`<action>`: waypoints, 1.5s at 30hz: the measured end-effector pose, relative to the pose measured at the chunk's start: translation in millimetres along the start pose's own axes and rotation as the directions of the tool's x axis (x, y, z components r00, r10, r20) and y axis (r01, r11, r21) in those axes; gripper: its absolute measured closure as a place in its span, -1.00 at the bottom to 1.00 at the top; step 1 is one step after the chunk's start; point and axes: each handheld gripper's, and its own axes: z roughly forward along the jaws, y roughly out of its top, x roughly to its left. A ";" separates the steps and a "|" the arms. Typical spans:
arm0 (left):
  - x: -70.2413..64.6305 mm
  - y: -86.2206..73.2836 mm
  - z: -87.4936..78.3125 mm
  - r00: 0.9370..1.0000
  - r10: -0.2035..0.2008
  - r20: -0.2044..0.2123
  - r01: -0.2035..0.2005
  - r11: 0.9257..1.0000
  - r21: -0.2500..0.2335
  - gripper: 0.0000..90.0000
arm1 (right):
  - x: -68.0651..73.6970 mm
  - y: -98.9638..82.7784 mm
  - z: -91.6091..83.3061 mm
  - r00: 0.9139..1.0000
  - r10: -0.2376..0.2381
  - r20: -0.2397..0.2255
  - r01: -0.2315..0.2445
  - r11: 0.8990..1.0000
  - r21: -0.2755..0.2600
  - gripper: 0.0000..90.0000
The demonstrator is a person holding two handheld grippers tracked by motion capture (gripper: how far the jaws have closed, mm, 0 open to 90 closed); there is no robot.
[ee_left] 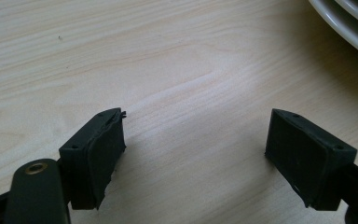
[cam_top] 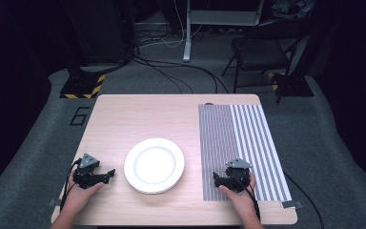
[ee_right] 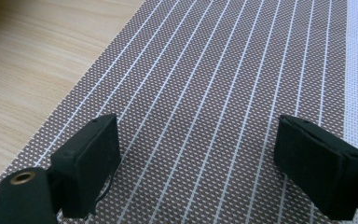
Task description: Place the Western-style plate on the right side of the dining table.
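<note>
Both grippers rest at the near edge of the pale wooden table (cam_top: 124, 119), jaws spread wide and holding nothing. The left gripper (cam_top: 106, 175) points at the round white ceramic plate (cam_top: 154, 165), just beside it; the right gripper (cam_top: 218, 180) sits over the brown woven placemat with white stripes (cam_top: 240, 143). To do this well, I would take the plate by its near rim, squarely, and lift it level. No brand or label is readable on either; a "6" (cam_top: 79, 116) marks the floor.

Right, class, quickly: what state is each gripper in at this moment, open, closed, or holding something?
Left gripper: open, nothing between its jaws, over bare table beside the plate.
Right gripper: open, holding nothing, over the striped mat.
</note>
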 end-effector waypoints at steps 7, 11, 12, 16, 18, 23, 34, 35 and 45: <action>0.2 0.2 1.2 1.000 -0.004 -0.005 0.004 1.000 -0.010 -0.56 | 0.1 0.1 0.0 1.000 0.001 0.001 -0.001 1.000 0.000 -0.69; 0.2 0.4 1.1 1.000 -0.003 -0.005 0.003 1.000 -0.009 -0.56 | -0.2 0.0 -0.1 1.000 0.000 0.000 0.000 1.000 -0.002 -0.69; 0.0 0.3 1.2 1.000 -0.004 -0.008 0.004 1.000 -0.010 -0.56 | -0.1 0.0 -0.1 1.000 0.000 0.002 0.000 1.000 -0.001 -0.69; 0.2 0.7 1.4 1.000 -0.005 -0.010 0.005 1.000 -0.011 -0.55 | -0.4 -0.2 -0.4 1.000 -0.002 0.002 0.002 1.000 -0.003 -0.67; 0.5 0.9 0.7 1.000 -0.004 -0.008 0.004 1.000 -0.003 -0.55 | -0.5 -0.3 -0.6 1.000 0.000 0.002 0.000 1.000 -0.002 -0.67; 0.4 0.9 0.4 1.000 -0.006 -0.011 0.006 1.000 -0.002 -0.53 | -0.6 -0.3 -0.7 1.000 0.000 0.002 0.000 1.000 -0.002 -0.67; -0.6 1.2 -1.3 0.999 -0.027 -0.027 0.027 1.000 -0.007 -0.36 | -0.1 -0.1 -0.6 1.000 0.017 0.003 -0.017 1.000 -0.008 -0.66; -0.6 1.2 -1.3 0.999 -0.027 -0.027 0.027 1.000 -0.007 -0.33 | -0.1 -0.1 -0.6 1.000 0.017 0.003 -0.017 1.000 -0.008 -0.66; -1.0 12.8 -11.2 0.995 -0.098 0.000 0.098 0.994 0.038 -0.06 | 0.4 3.9 -5.8 1.000 0.007 -0.004 -0.007 1.000 0.026 -0.28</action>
